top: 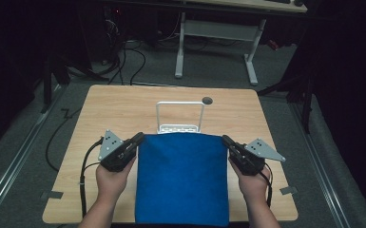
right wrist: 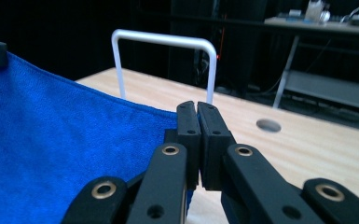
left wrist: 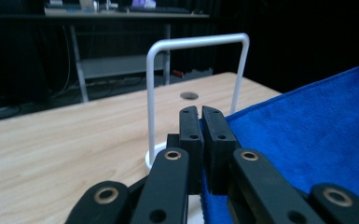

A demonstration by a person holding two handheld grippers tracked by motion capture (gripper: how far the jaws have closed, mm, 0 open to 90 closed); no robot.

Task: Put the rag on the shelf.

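A blue towel (top: 183, 178) is stretched between my two grippers above the wooden table (top: 123, 109), its near edge hanging over the table's front. My left gripper (top: 139, 138) is shut on the towel's far left corner, and in the left gripper view my left gripper (left wrist: 200, 112) pinches the cloth (left wrist: 317, 135) between its black jaws. My right gripper (top: 225, 139) is shut on the far right corner; the right gripper view has my right gripper (right wrist: 196, 108) clamped on the towel (right wrist: 60, 144). A white wire rack (top: 180, 116) stands just beyond the towel's far edge.
A round cable hole (top: 207, 100) lies in the table beyond the rack. A white-legged desk (top: 216, 33) stands on the floor behind the table. Cables trail from both grippers off the table's front corners.
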